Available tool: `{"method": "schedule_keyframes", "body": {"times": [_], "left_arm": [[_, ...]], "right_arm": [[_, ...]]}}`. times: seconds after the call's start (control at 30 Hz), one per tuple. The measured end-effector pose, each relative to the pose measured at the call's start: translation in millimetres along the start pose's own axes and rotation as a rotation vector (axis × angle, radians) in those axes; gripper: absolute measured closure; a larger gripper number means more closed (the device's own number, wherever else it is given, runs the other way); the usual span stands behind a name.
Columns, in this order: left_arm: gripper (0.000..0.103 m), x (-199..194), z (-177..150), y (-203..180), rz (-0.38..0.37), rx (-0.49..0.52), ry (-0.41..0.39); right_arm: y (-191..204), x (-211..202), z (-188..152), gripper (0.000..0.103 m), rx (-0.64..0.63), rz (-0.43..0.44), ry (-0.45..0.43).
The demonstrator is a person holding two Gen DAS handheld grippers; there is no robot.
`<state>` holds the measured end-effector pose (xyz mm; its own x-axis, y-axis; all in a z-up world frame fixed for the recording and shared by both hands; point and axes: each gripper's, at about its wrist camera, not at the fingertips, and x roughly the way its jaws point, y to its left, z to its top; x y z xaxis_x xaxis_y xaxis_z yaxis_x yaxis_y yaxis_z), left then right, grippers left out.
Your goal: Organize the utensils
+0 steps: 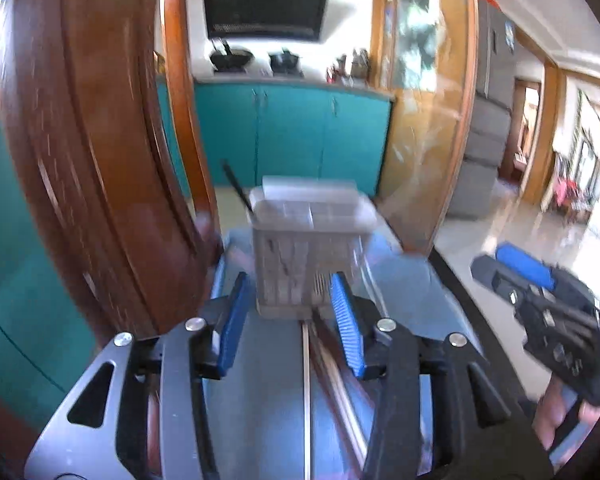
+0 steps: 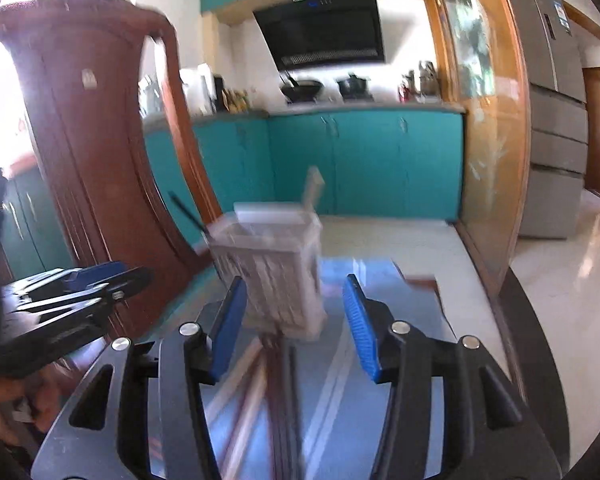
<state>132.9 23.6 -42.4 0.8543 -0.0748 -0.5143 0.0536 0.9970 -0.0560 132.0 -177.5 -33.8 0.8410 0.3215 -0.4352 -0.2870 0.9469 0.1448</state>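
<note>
Translucent white plastic forms the utensil holder, a slatted rectangular caddy standing upright on the glass-topped counter. Its long axis runs vertically, open mouth up, and inner dividers show at the rim. One dark thin utensil handle sticks out of its left corner, leaning toward 11 o'clock. In the right wrist view the same holder sits at 12 o'clock, just left of centre, with a pale flat handle rising from its back right corner toward 12 o'clock.

On the counter in front of the holder lie several chopsticks, pale and reddish-brown; blur hides their number. Their long axes run from 6 o'clock toward 12 o'clock, far ends close to the holder's base. The right wrist view shows them fanning from the holder's foot toward 6 and 7 o'clock.

The left hand-held gripper has its blue pads partly apart, nothing between them, its fingertips framing the holder's lower part without visible contact. The right hand-held gripper is likewise partly spread and empty, the holder's base seen between its fingertips. Each appears in the other's view: the right one at 3 o'clock, the left one at 9 o'clock.

A brown wooden chair back stands at 10 o'clock.
</note>
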Motion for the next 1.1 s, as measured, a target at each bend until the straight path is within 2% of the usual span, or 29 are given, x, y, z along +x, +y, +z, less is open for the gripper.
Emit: {"method": "schedule_keyframes", "body": {"times": [0.03,0.17,0.27,0.37,0.57,0.63,0.77,0.83,0.93,1.1], "left_arm": [[0.055,0.6,-10.9,-2.2,0.005,0.01,0.021],[0.052,5.1,-55.3,-3.6,0.021,-0.002,0.133],[0.052,9.4,-83.1,-3.4,-0.001,-0.014,0.219],[0.052,11.4,-97.5,0.9,0.006,-0.009,0.264],[0.052,14.8,-101.0,4.1,0.014,-0.014,0.298],[0.052,16.9,-101.8,7.3,0.021,-0.022,0.304],[0.052,21.6,-104.3,10.3,0.021,-0.042,0.324],[0.052,22.8,-104.5,10.6,0.018,-0.048,0.326],[0.052,24.9,-104.4,10.5,0.017,-0.047,0.325],[0.051,27.0,-105.0,8.1,0.007,-0.046,0.329]], "right_arm": [[-3.3,5.4,-10.7,0.052,0.008,-0.01,0.047],[-8.6,59.4,-60.0,0.052,-0.031,-0.095,0.389],[-3.7,78.0,-78.6,0.052,0.003,-0.033,0.483],[5.2,88.7,-85.4,0.052,0.024,0.018,0.524],[26.5,108.1,-97.2,0.054,-0.013,0.0,0.592],[27.9,106.7,-96.7,0.077,-0.011,-0.015,0.583],[14.7,101.8,-97.6,0.083,0.096,0.01,0.591],[1.3,97.5,-95.9,0.092,0.156,0.011,0.598],[-15.5,91.4,-96.2,0.092,0.235,0.012,0.618],[-27.6,79.4,-97.9,0.092,0.25,-0.033,0.636]]}}
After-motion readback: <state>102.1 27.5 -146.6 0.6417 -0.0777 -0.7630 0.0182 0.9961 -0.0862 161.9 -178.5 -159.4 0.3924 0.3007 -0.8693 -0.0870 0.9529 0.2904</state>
